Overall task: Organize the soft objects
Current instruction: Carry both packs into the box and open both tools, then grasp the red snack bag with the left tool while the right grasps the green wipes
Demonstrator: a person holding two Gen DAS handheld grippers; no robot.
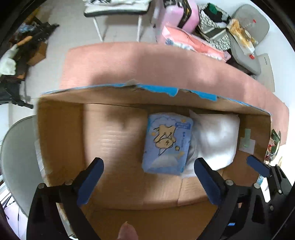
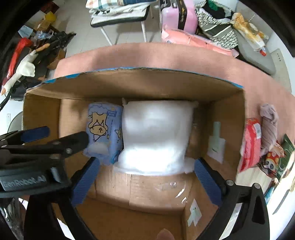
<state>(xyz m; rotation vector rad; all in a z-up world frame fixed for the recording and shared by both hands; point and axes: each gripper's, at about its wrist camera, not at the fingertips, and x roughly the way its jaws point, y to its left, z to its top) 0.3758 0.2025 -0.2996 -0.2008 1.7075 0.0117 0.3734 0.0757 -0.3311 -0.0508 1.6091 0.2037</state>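
Observation:
An open cardboard box (image 1: 60, 129) (image 2: 228, 114) stands on a pink table. Inside lie a blue cartoon-printed soft pack (image 1: 166, 143) (image 2: 105, 129) and a white pillow (image 1: 215, 140) (image 2: 156, 134), side by side and touching. My left gripper (image 1: 148, 181) is open and empty above the box floor, just short of the blue pack; it also shows at the left of the right wrist view (image 2: 60, 134). My right gripper (image 2: 145, 180) is open and empty, just in front of the white pillow. One right finger (image 1: 258, 165) shows in the left wrist view.
On the pink table (image 2: 166, 55) right of the box lie a red-and-white pack (image 2: 250, 144), a mauve cloth (image 2: 270, 125) and a green printed pack (image 2: 276, 160). Behind stand a pink suitcase (image 2: 182, 14), pink bedding (image 2: 199, 40), a chair and floor clutter.

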